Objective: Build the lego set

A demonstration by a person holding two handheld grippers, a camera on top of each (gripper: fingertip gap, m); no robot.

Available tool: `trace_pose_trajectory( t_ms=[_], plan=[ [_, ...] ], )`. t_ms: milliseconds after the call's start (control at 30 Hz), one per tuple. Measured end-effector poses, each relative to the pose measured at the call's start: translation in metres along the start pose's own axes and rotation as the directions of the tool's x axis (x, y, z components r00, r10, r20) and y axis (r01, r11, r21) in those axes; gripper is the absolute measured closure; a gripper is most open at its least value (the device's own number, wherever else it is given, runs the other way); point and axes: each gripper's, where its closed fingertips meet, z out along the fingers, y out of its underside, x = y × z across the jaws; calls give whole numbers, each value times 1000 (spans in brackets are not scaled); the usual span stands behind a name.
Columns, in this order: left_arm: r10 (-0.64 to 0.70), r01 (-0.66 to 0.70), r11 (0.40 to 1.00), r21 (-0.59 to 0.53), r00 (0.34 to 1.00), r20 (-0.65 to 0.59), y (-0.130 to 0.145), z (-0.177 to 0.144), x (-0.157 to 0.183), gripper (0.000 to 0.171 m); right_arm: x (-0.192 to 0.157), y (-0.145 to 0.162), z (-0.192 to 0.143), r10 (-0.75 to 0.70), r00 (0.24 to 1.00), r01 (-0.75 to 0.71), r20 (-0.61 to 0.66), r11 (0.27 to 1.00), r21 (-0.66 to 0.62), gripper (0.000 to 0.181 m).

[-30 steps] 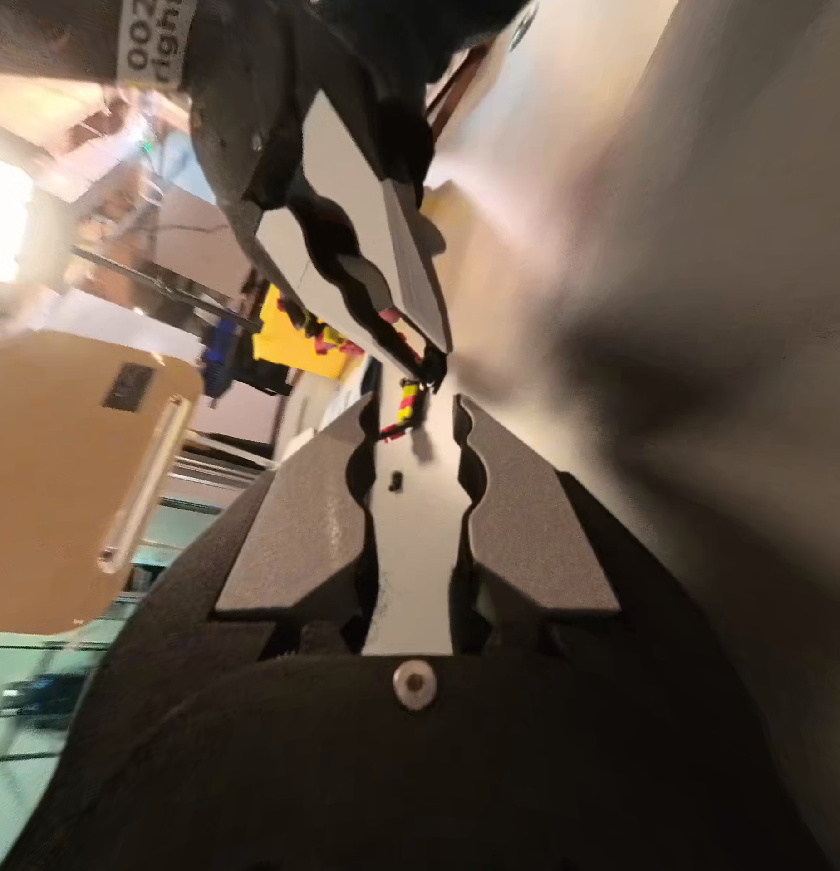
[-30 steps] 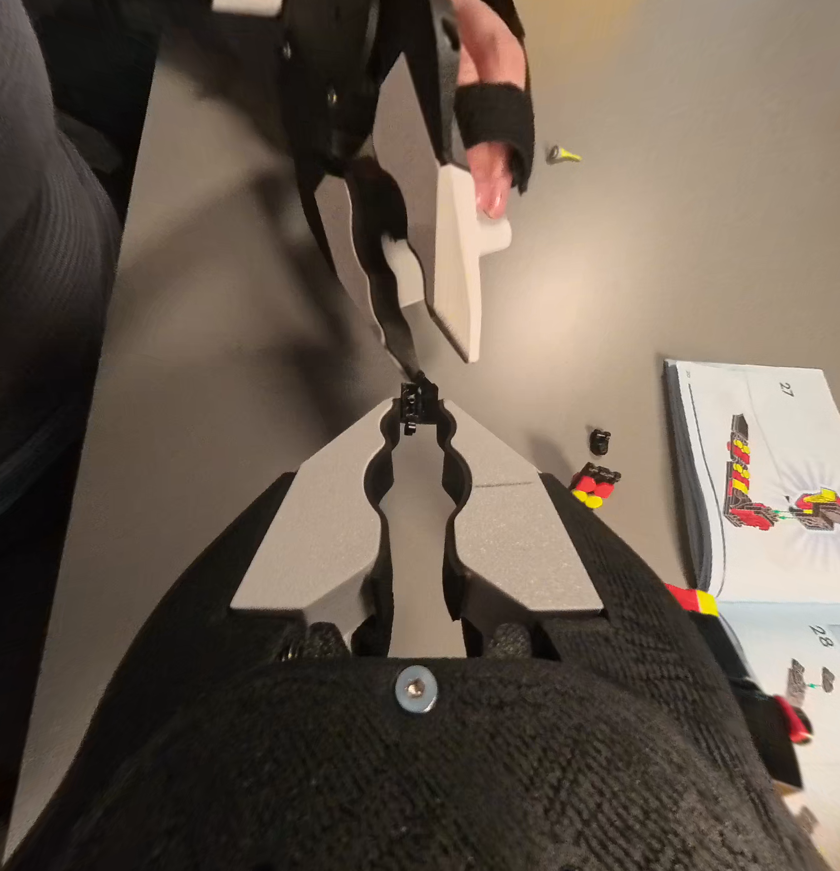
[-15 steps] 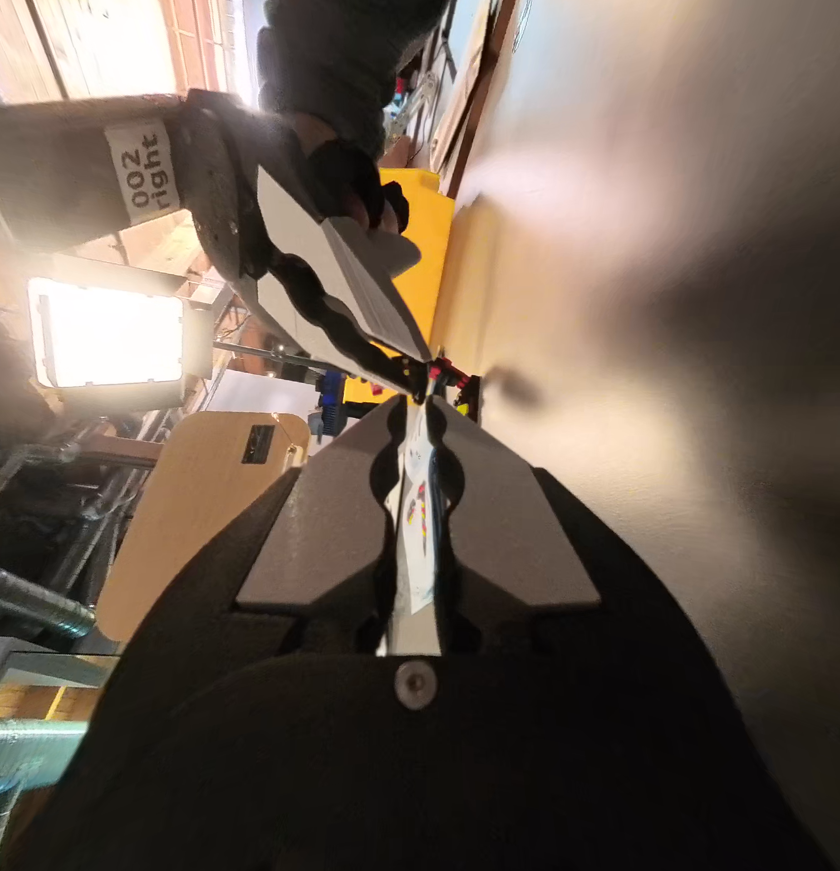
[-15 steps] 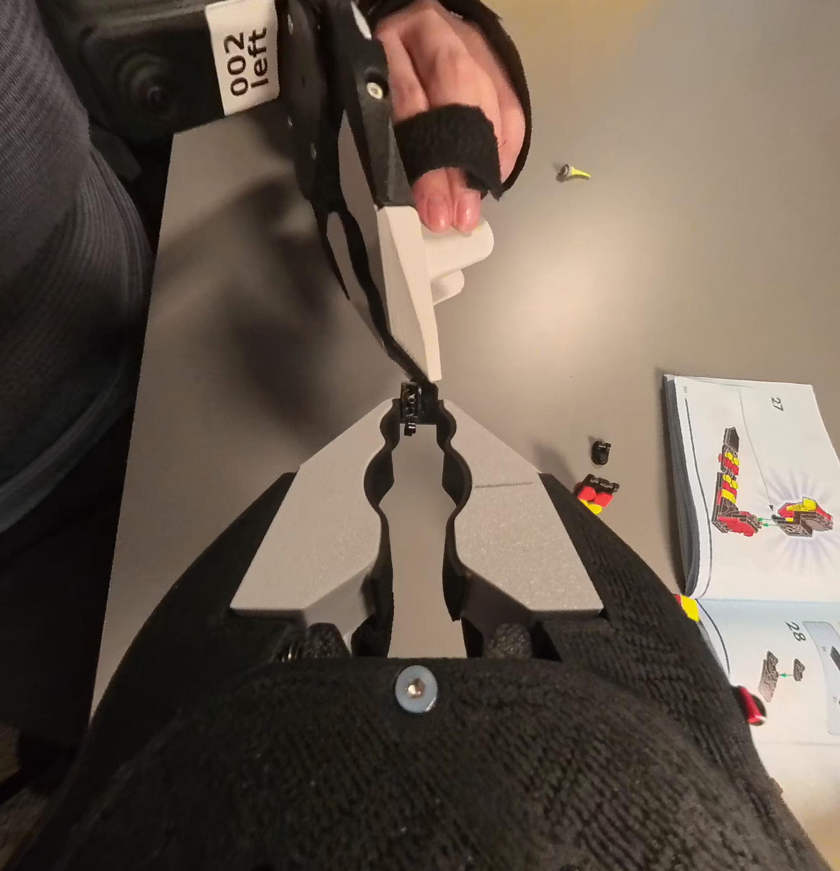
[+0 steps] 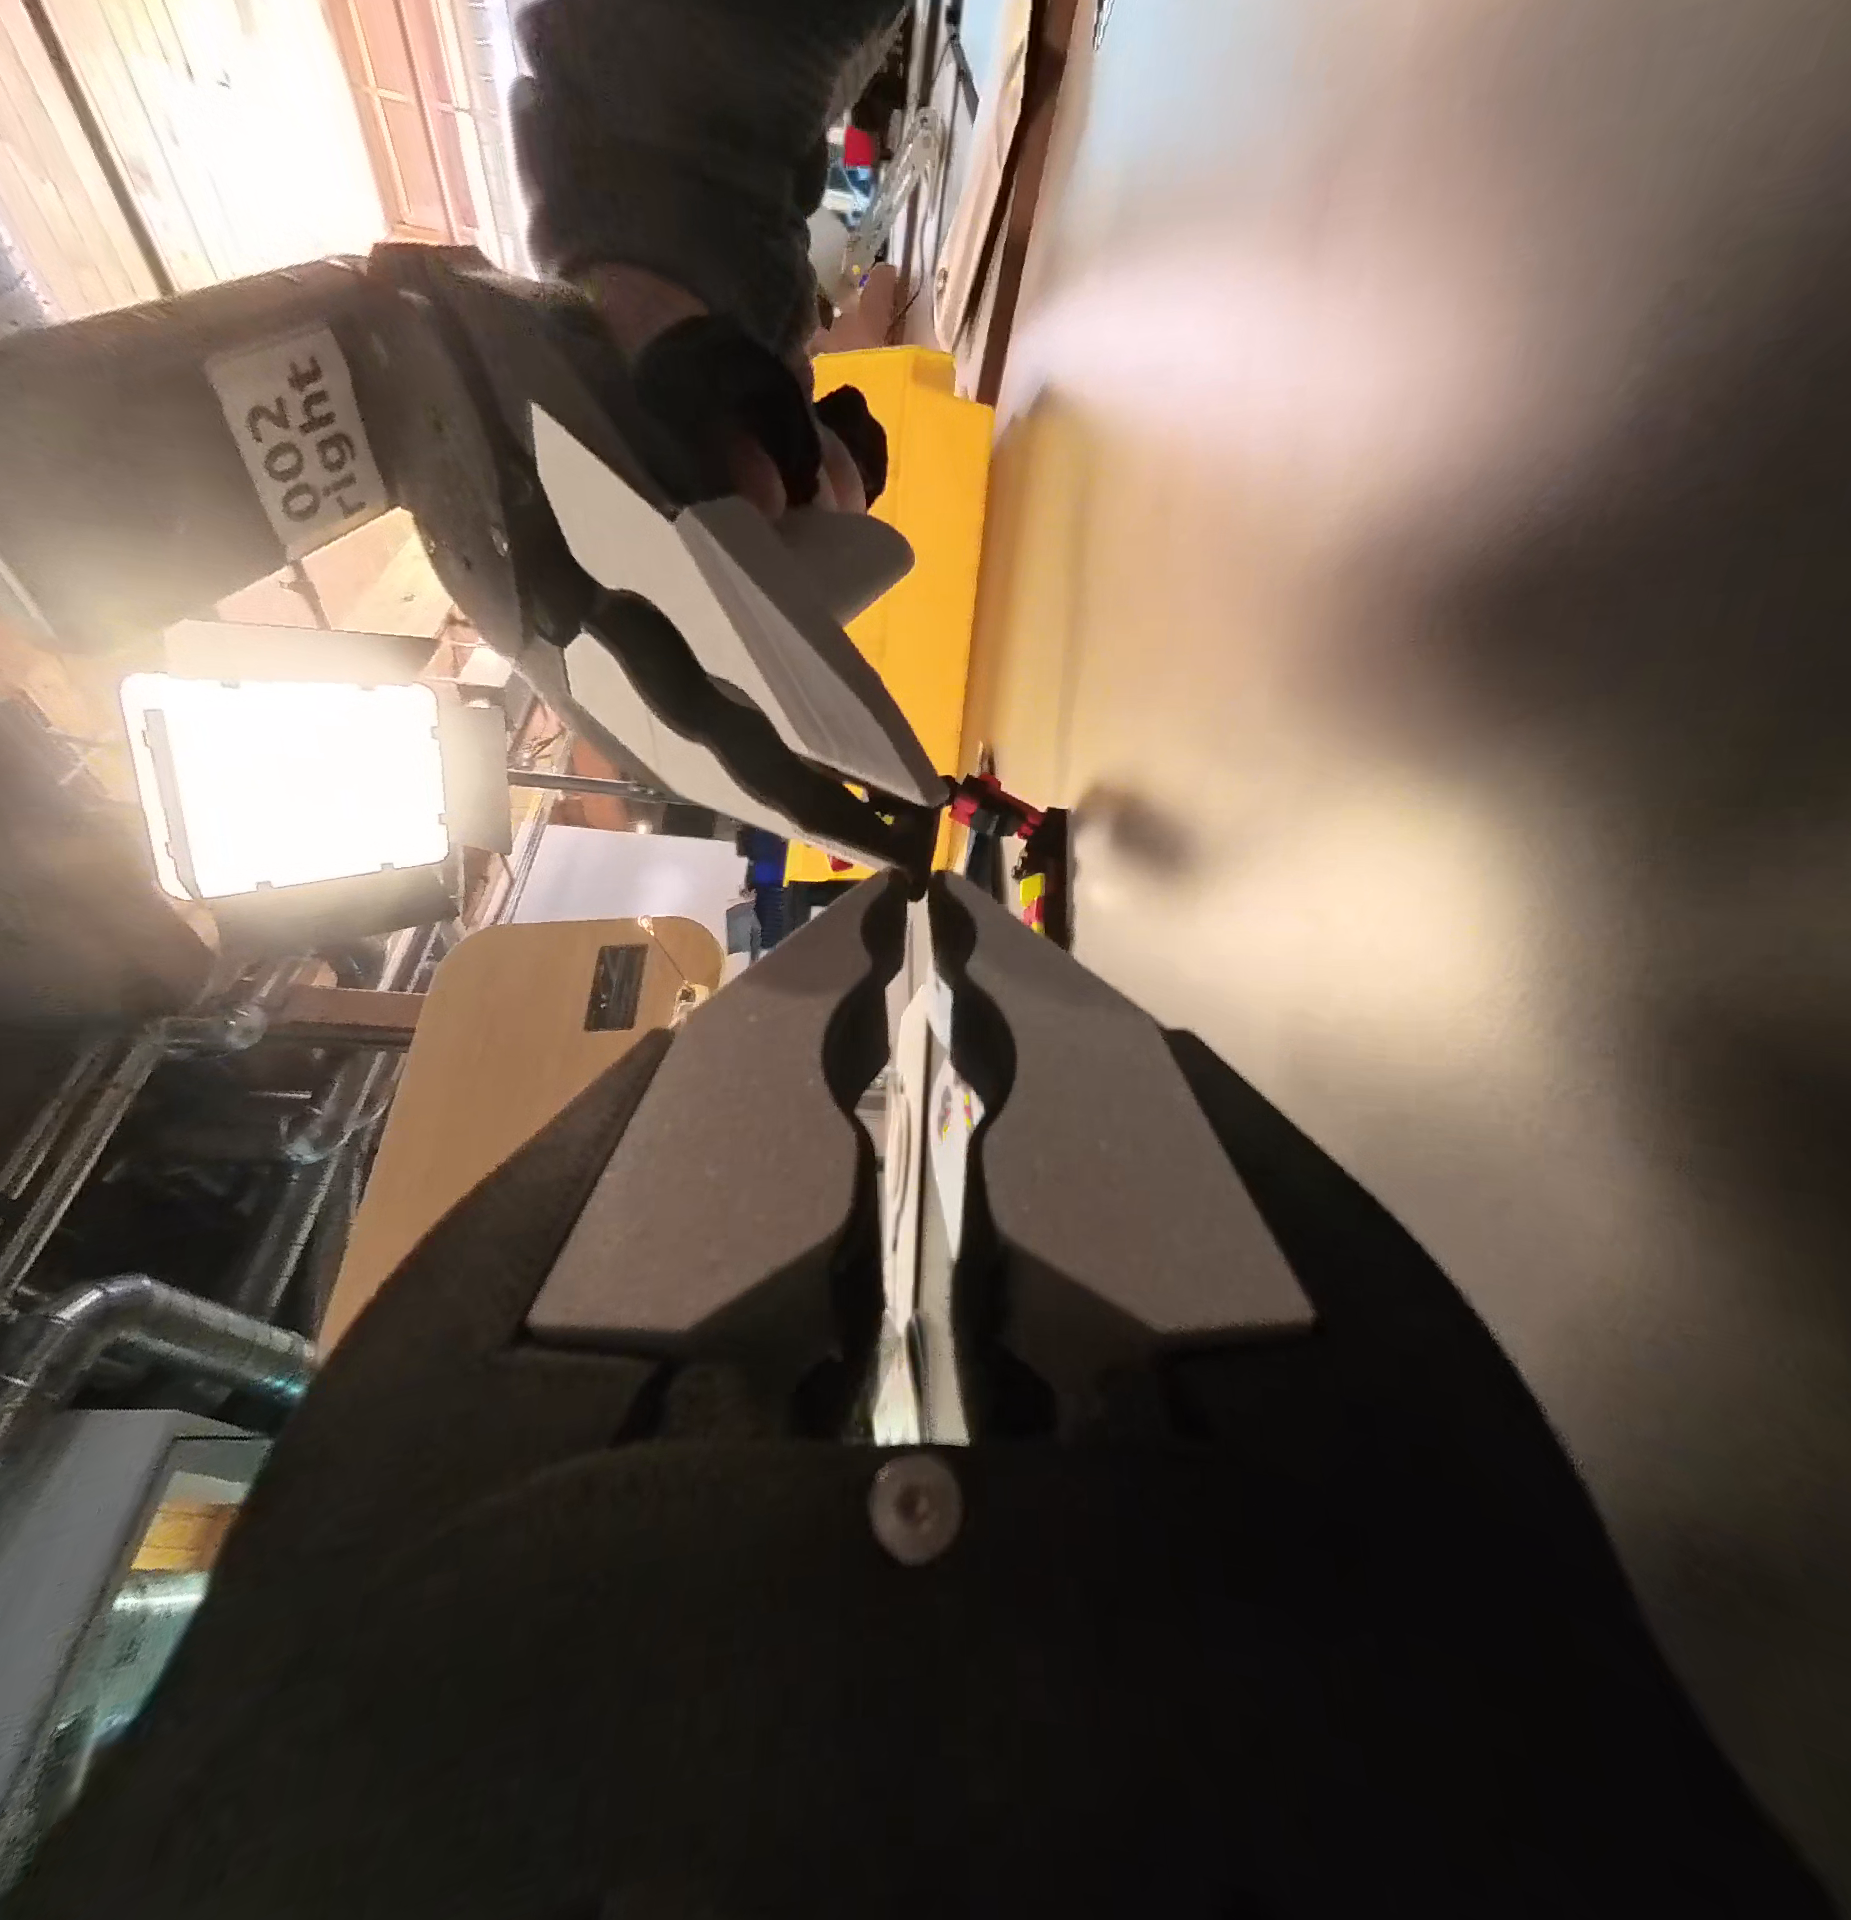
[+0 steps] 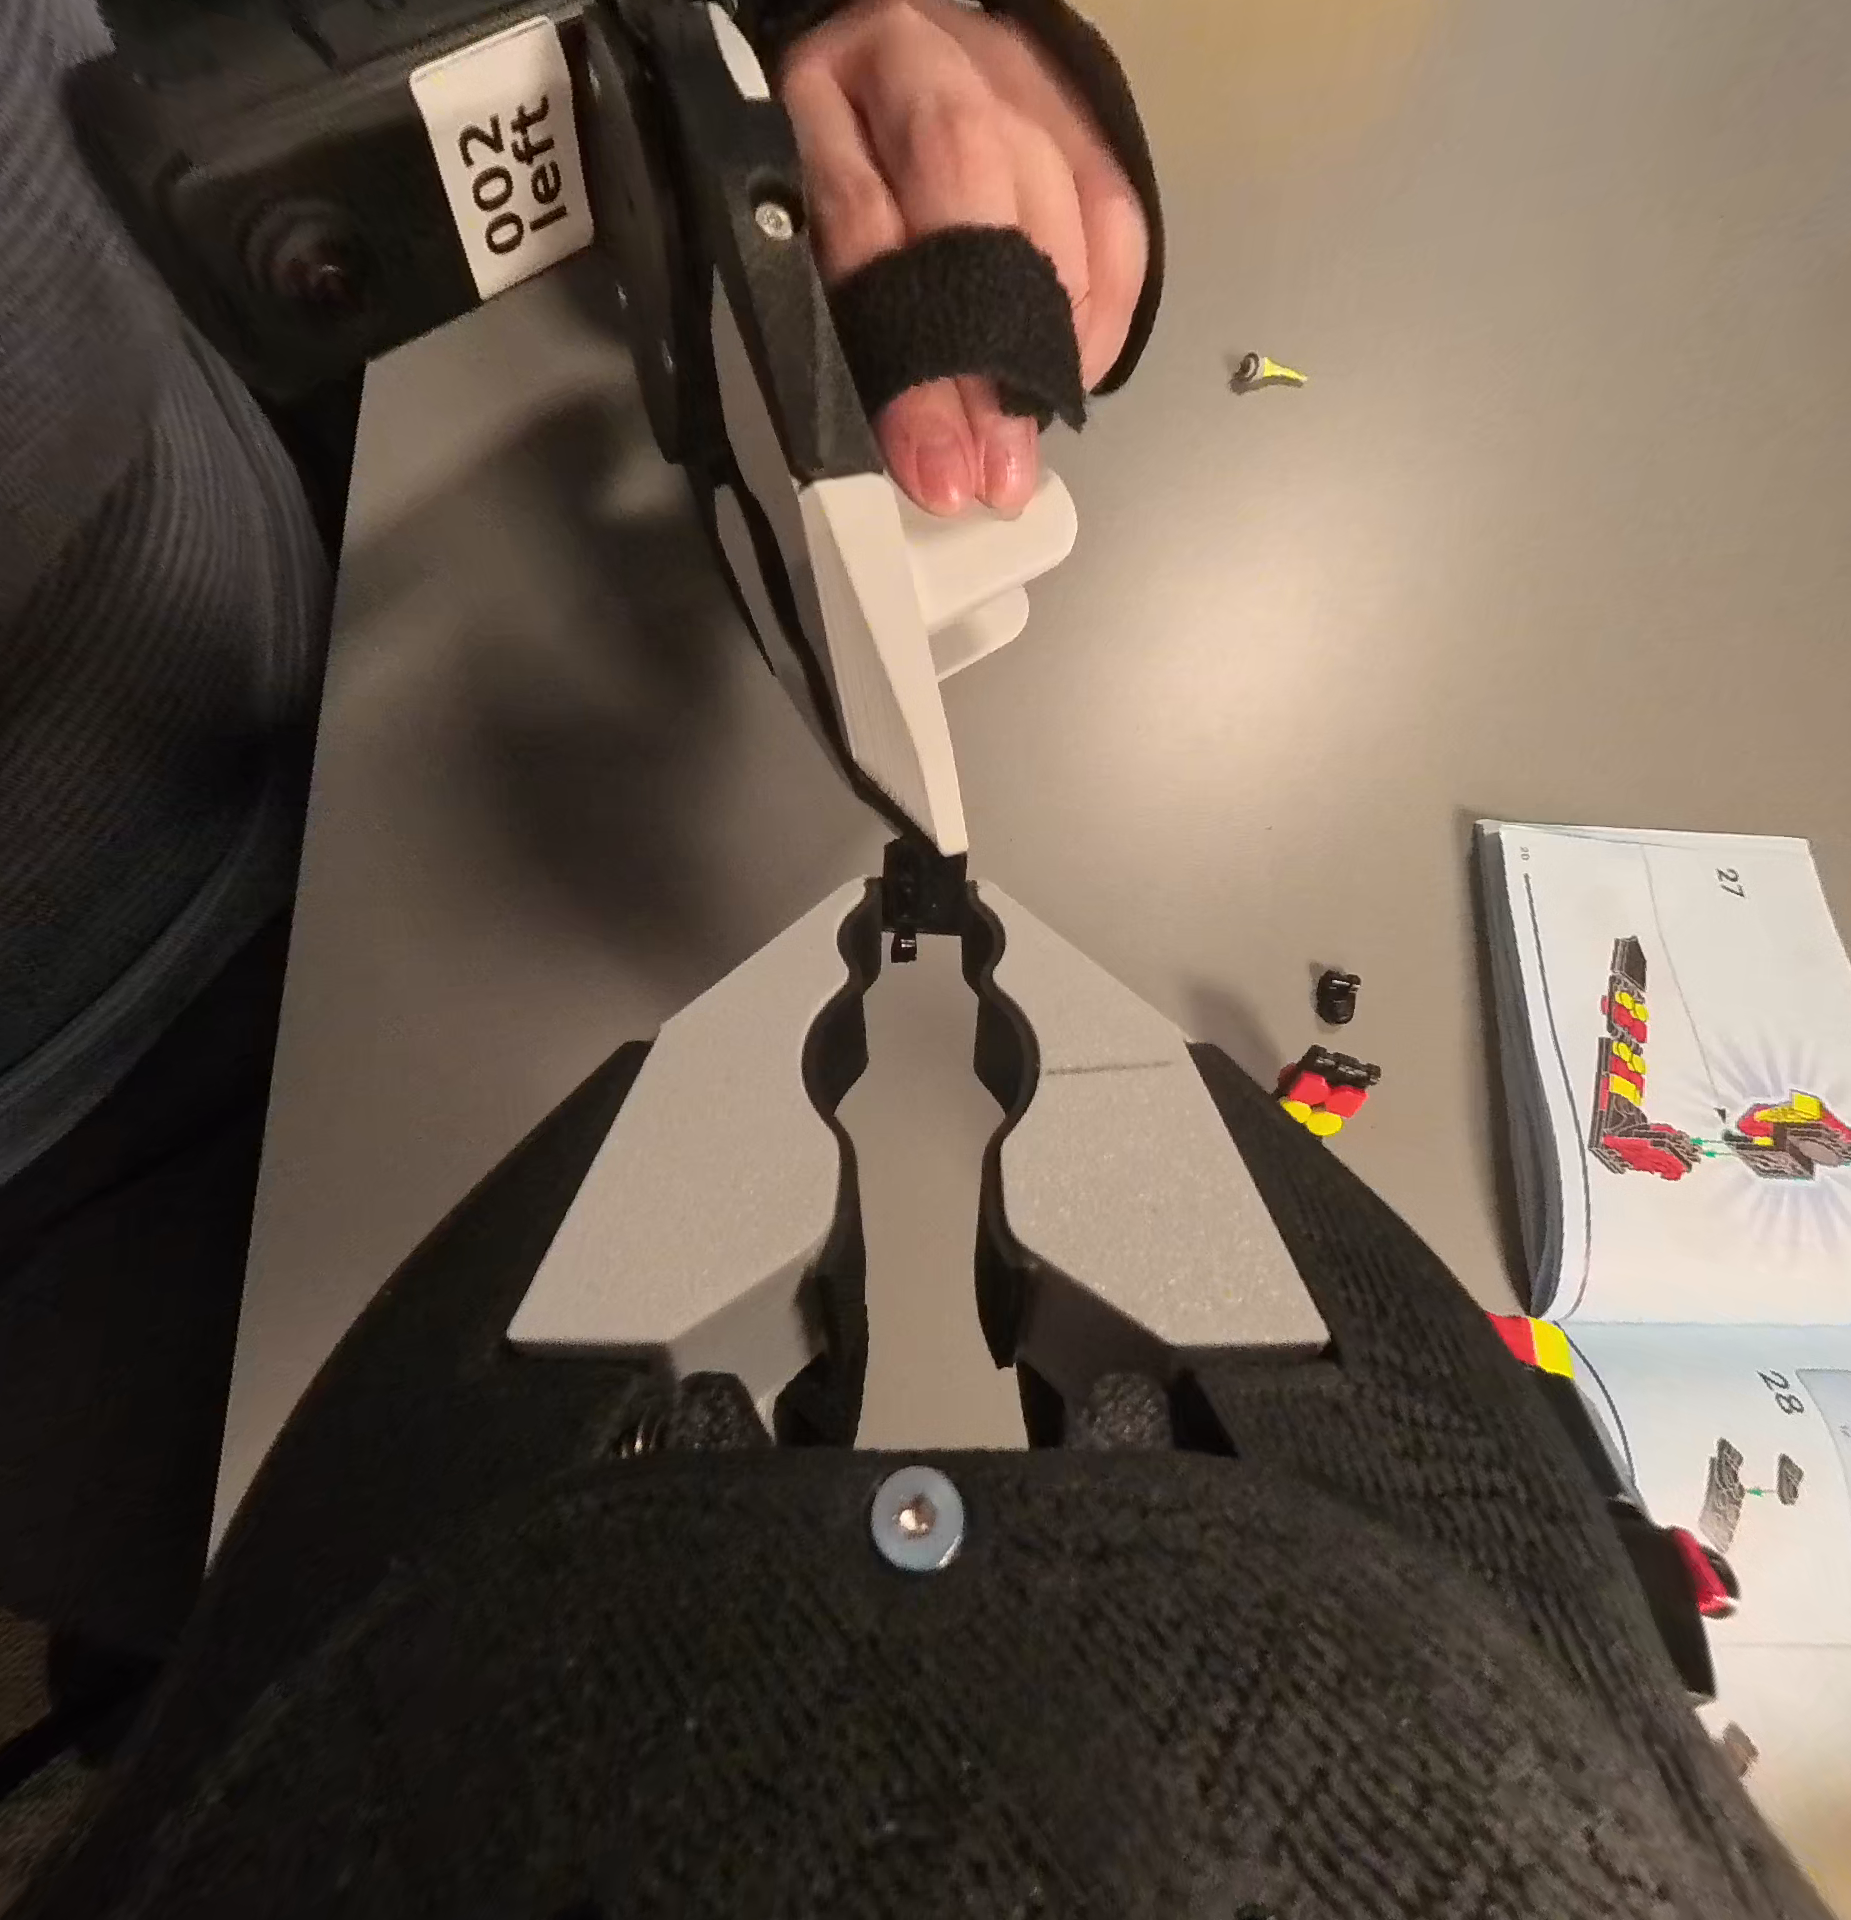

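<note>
A small black lego piece (image 6: 923,900) sits pinched between the tips of the right gripper (image 6: 923,902), above the grey table (image 6: 1420,623). The left gripper (image 5: 916,883) meets it tip to tip, fingers nearly closed; whether they grip it I cannot tell. A red-and-yellow lego assembly (image 6: 1326,1088) lies right of the right fingers, beside the open instruction booklet (image 6: 1679,1091)

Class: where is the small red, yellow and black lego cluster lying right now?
In the right wrist view, the cluster lies on the grey table, right of the right gripper, between it and the open booklet.

The instruction booklet (image 6: 1679,1091) runs off the right edge, and the table (image 5: 1472,623) is blurred.
</note>
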Motion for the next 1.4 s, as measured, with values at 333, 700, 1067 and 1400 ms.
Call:
trace_pose_trajectory(
  t_ms=[333, 700, 1067, 1400],
  plan=[
    [-63, 66, 995, -69, 997, 42, 13, 2, -13, 170, 6, -10, -6, -106, 966, 120, -234, 992, 45, 152],
    [-99, 102, 991, -86, 995, 32, 19, 3, -13, 170, 25, -19, -8, -478, 601, 442, -641, 866, -232, 158],
    [-189, 188, 977, -103, 982, -1, 23, 3, -12, 170, 33, -12, 0, -579, 505, 443, -640, 810, -383, 176],
    [-289, 279, 951, -134, 955, -65, 28, 5, -4, 171, 37, -6, 6, -516, 591, 382, -620, 856, -348, 178]
  ],
)
